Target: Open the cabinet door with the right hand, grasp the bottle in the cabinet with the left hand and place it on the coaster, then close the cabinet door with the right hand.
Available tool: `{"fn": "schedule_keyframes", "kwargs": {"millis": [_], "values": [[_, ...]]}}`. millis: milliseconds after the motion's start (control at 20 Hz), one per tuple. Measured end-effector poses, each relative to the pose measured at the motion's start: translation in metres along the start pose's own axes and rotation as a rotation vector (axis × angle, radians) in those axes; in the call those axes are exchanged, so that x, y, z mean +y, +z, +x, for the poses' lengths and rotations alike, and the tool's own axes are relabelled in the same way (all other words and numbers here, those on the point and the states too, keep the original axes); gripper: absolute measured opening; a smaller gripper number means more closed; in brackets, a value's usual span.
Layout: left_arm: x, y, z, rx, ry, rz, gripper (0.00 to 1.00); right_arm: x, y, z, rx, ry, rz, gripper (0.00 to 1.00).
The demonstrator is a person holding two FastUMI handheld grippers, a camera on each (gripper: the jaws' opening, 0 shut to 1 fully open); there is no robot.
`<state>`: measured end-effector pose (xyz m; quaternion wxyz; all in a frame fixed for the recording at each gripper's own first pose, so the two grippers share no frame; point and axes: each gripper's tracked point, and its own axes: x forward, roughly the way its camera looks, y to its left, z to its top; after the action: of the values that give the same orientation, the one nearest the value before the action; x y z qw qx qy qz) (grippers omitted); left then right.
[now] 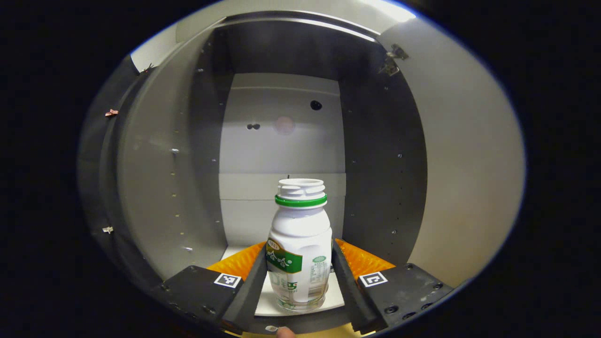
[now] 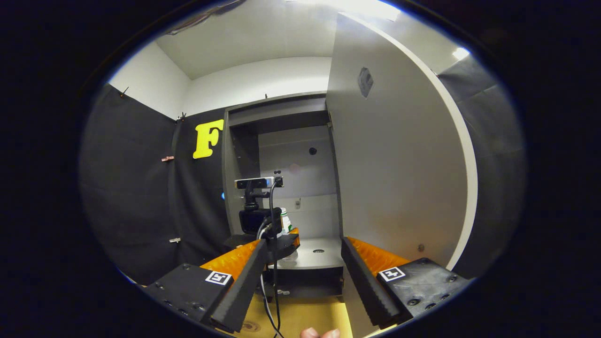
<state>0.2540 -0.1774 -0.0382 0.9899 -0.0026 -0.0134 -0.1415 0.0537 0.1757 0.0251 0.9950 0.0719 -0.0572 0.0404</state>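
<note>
bottle [image 1: 299, 244] in cabinet [image 1: 188, 155], on its floor, before back wall | left gripper [image 1: 299, 286] fingers flank bottle | door [image 1: 469, 164] right of bottle

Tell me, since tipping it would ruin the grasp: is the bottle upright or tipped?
Upright. In the left gripper view the bottle stands on its base on the cabinet shelf, neck up, between the left tongs.

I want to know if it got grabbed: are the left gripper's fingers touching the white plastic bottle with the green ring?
Touching. In the left gripper view, both fingers press against the sides of the white plastic bottle.
</note>
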Motion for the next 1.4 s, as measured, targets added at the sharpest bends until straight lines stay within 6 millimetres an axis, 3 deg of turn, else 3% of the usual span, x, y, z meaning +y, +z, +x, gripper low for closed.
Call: {"fn": "schedule_keyframes", "kwargs": {"millis": [150, 300, 600, 800, 1000, 1200, 1400], "values": [[0.023, 0.001, -0.042, -0.013, 0.023, 0.009, 0.76, 0.021, 0.002, -0.008, -0.044, 0.028, 0.005, 0.98], [0.043, -0.006, -0.08, -0.015, 0.041, -0.011, 0.76, 0.033, -0.012, -0.003, -0.013, 0.03, -0.023, 0.97], [0.089, -0.045, -0.15, 0.002, 0.102, -0.007, 0.77, 0.039, -0.015, -0.002, -0.008, 0.009, -0.057, 0.97], [0.104, -0.087, -0.184, -0.003, 0.121, -0.008, 0.76, 0.041, -0.017, -0.003, -0.019, 0.006, -0.085, 0.98], [0.112, -0.142, -0.217, 0.007, 0.138, 0.027, 0.77, 0.041, -0.019, -0.002, -0.03, 0.01, -0.1, 1.0], [0.105, -0.199, -0.245, 0.036, 0.127, 0.009, 0.77, 0.038, -0.02, 0.0, -0.038, 0.004, -0.119, 0.98], [0.088, -0.241, -0.259, 0.042, 0.088, -0.014, 0.77, 0.035, -0.017, 0.001, -0.038, 0.007, -0.104, 0.98]]}}
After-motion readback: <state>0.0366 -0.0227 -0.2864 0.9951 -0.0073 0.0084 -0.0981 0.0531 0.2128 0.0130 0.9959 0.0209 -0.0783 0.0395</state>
